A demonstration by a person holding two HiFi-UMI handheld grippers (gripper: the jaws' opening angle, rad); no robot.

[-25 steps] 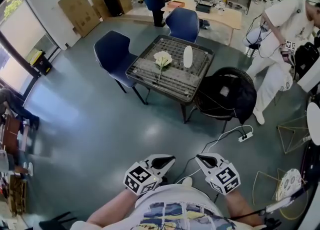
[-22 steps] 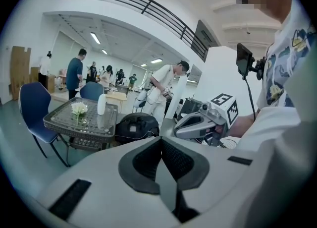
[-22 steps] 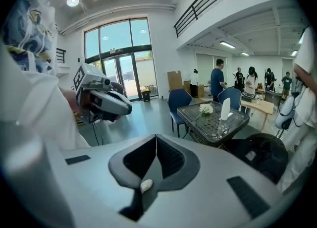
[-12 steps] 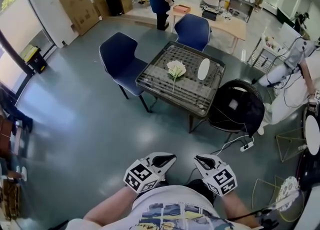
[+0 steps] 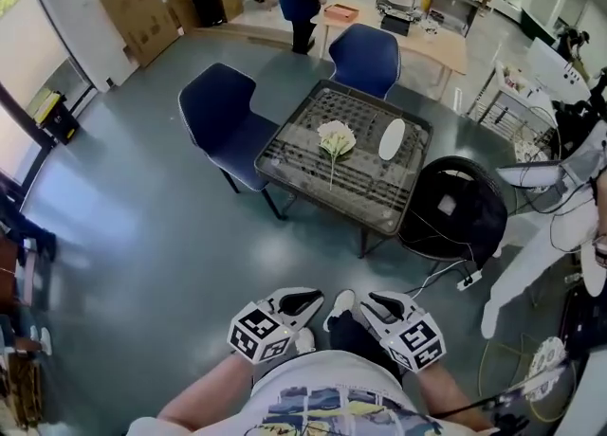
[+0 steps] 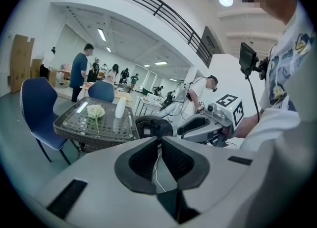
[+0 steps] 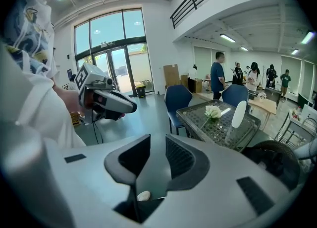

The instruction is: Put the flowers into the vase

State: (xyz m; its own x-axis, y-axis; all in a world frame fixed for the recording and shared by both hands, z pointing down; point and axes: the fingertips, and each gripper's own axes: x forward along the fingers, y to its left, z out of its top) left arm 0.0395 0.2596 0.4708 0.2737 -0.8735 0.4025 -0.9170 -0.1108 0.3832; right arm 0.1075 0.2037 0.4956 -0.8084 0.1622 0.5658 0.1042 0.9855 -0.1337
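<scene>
left gripper (image 5: pixel 316 300) and right gripper (image 5: pixel 373 304) over grey floor (image 5: pixel 142 235), table (image 5: pixel 308 188) well apart.

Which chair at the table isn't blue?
The round black chair at the table's near-right corner in the head view. The left blue chair and the far blue chair have blue shell seats; this one is dark and round.

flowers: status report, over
Left gripper shut, empty; right gripper slightly open, empty. Flowers lying on the table beside the vase, untouched, well ahead. Black chair at the table's near right corner, cable on the floor beside it.
</scene>
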